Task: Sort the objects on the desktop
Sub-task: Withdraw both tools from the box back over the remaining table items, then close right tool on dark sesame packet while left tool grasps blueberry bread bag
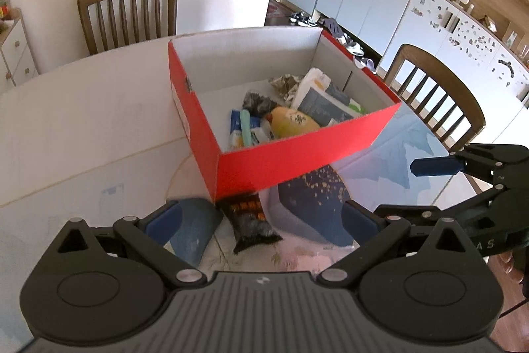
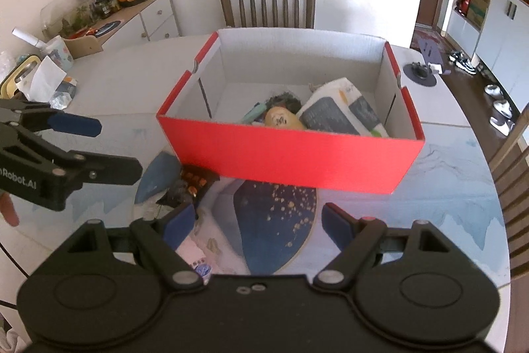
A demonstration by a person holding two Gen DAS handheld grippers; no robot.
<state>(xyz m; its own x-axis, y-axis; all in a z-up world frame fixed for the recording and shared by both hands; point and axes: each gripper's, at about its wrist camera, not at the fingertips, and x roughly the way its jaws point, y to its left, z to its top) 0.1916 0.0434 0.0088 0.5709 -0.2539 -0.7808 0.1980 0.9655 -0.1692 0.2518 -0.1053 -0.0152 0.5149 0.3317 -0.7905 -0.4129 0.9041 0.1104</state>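
Dark snack packet [image 1: 249,222] lies on the table at the red box's [image 1: 297,161] near corner, long axis running near-to-far. Left gripper [image 1: 261,217], spread and empty, straddles it, nearer than the right gripper [image 2: 256,220], also spread empty.

The open cardboard box [image 2: 291,154] is red outside and white inside; the dark blue oval mat [image 2: 277,220] beneath it carries gold speckles.

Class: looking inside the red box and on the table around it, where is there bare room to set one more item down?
Inside the red box, the floor by its left wall is bare; the right side is piled. Bare table lies left of the box. The near-left corner is crowded by a dark snack packet.
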